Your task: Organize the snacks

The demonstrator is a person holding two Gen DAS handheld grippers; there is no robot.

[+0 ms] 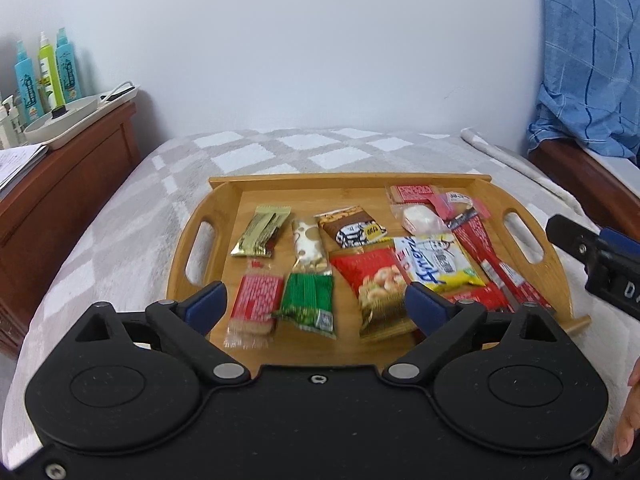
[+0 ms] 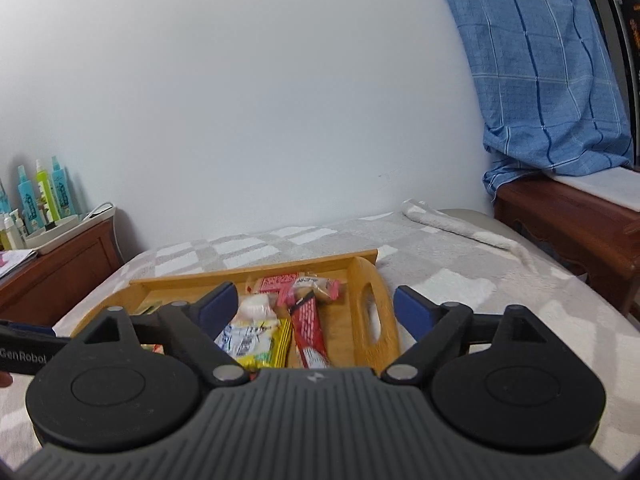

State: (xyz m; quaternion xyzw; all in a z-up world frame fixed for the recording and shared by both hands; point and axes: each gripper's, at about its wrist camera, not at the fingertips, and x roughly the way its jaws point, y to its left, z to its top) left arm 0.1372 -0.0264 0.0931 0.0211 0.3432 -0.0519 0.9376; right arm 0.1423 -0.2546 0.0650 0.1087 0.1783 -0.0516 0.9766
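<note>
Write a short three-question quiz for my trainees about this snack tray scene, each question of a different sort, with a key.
1. True or false: the left tool is clamped on the green snack packet.
2. Multiple choice: the wooden tray rests on A) a bare wooden desk, B) a checked grey and white blanket, C) a tiled floor.
3. Fill in: in the right wrist view, the long red packet lies between the yellow packet and the tray's ____ cutout.

Key: 1 false, both the left tool and the right tool are open and hold nothing; 2 B; 3 handle.
</note>
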